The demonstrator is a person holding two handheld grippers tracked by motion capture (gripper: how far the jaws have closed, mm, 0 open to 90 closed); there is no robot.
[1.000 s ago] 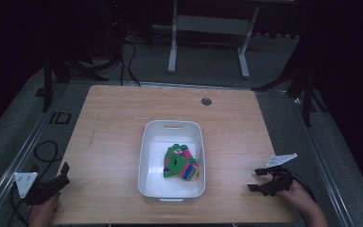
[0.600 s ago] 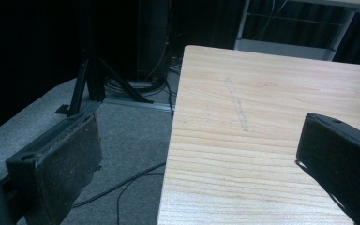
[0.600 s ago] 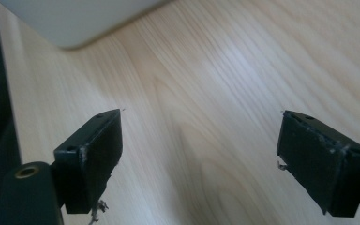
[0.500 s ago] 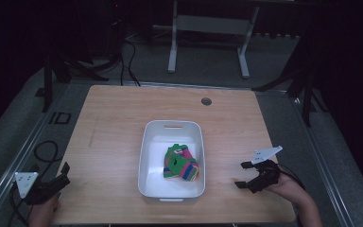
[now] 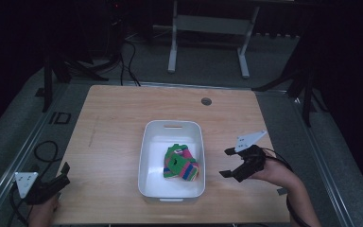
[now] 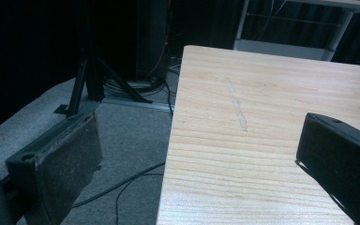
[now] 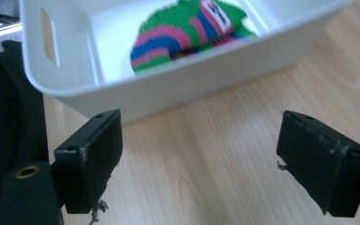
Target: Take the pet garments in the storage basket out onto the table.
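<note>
Right gripper [image 5: 228,163], seen from above, hangs with its jaws spread wide and nothing between them, just beside the white bin [image 5: 149,142] that lies ahead of its tips. A striped knitted cloth [image 5: 180,163] sits bunched inside the bin, so reaching in for it looks not yet begun. Left gripper [image 5: 62,172] waits well apart at the table's [image 5: 113,118] near corner, jaws parted.

From the left gripper view, its jaws stand open over bare wood at the table edge.

From the right gripper view, the bin's wall [image 7: 178,89] lies close ahead of the open jaws, the cloth [image 7: 183,35] beyond it.

"ID" marking [image 5: 59,117] on floor left of table [image 5: 123,123].
</note>
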